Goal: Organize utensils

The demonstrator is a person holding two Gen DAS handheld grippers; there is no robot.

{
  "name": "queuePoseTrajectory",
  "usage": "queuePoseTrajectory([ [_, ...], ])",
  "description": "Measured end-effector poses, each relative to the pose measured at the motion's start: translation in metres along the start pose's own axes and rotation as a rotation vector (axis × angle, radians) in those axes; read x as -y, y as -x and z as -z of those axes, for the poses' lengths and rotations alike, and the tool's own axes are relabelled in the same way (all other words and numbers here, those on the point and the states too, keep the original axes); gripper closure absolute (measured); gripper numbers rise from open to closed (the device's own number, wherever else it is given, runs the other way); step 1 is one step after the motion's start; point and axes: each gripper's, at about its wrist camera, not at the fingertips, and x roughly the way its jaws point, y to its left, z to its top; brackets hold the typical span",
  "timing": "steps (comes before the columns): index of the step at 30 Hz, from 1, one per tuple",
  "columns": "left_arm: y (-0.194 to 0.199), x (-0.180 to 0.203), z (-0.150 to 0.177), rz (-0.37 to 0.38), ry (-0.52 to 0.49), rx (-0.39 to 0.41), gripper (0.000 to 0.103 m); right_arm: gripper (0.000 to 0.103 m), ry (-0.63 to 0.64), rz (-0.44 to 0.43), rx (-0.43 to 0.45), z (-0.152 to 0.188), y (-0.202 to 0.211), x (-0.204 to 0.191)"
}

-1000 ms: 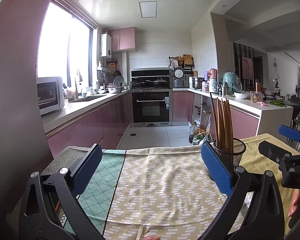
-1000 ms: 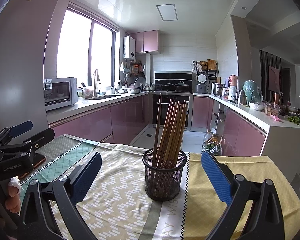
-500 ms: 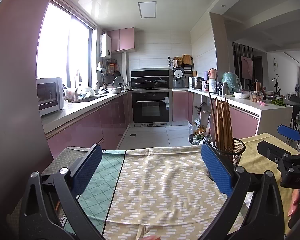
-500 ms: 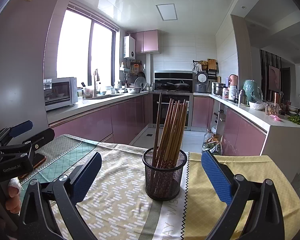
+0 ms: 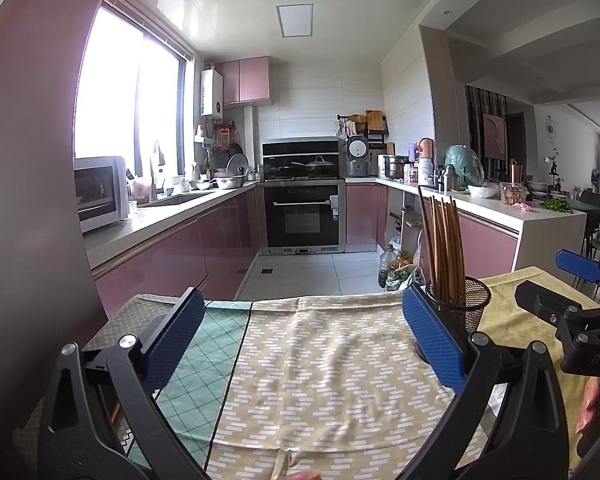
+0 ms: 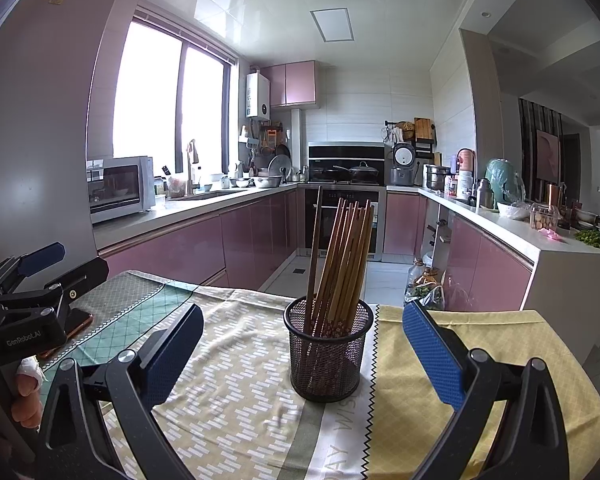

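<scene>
A black mesh cup [image 6: 327, 350] stands on the cloth-covered table [image 6: 236, 400], holding several brown wooden chopsticks [image 6: 342, 256] upright. My right gripper [image 6: 300, 352] is open, with the cup a short way beyond its blue pads and nothing between them. In the left wrist view the same mesh cup [image 5: 466, 304] with chopsticks [image 5: 442, 246] peeks out behind the right pad. My left gripper [image 5: 300, 340] is open over bare cloth, holding nothing. Each gripper shows in the other's view: the right gripper [image 5: 572, 280] at the right edge, the left gripper [image 6: 40, 268] at the left edge.
The table's far edge [image 5: 308, 298] drops to the kitchen floor. An orange-edged flat object [image 6: 78, 320] lies on the cloth under the left gripper. A person's fingers [image 6: 26, 396] hold the left handle. Pink cabinets [image 6: 188, 248] and a counter [image 6: 540, 240] lie beyond.
</scene>
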Motion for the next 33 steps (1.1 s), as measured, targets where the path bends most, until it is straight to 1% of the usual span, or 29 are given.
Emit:
queuePoseTrajectory([
  [33,0.0003,0.0006,-0.0007,0.001,-0.001,0.004,0.005,0.006,-0.01,0.001,0.004,0.0005,-0.0014,-0.0008],
])
